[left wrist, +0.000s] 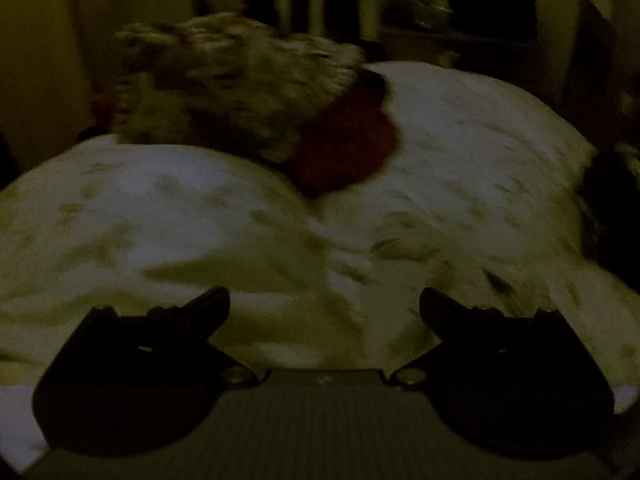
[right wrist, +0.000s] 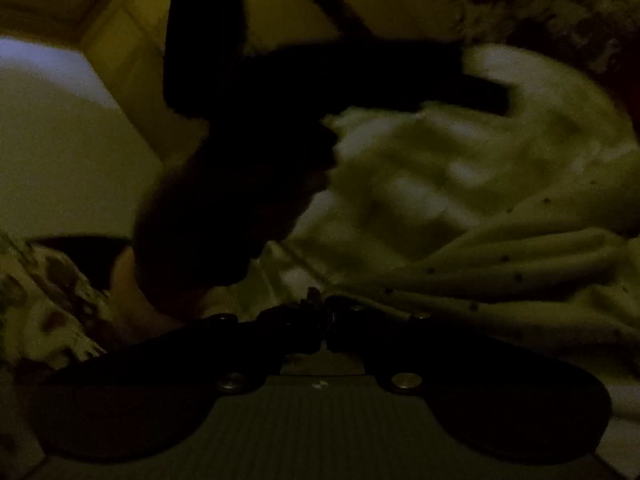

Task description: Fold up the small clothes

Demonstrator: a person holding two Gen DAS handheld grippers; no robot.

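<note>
Left wrist view is showing the left gripper hanging with its two dark fingers spread wide apart, nothing lying between them. Right in front of those fingers a pale garment with faint small marks is lying spread over the surface, filling most of the picture. Beyond the pale garment, at its far edge, a mottled light-and-dark cloth heap is sitting, and a dark red piece is lying against the heap's right side, overlapping the pale garment. Behind the heap the room is showing only as dim, blurred furniture that cannot be made out.

Right wrist view is showing the right gripper with its fingertips pressed together; a pale dotted cloth is bunching in long folds just to the right of the tips and running up to them, and the tips seem to be pinching its edge, though the dimness is making the contact itself hard to see. To the left of the dotted cloth a large dark shape is rising; it is too black and blurred to identify. Farther left of that shape a patterned fabric is lying at the picture's edge. Above the dotted cloth, in the top right corner, another mottled cloth is showing.
</note>
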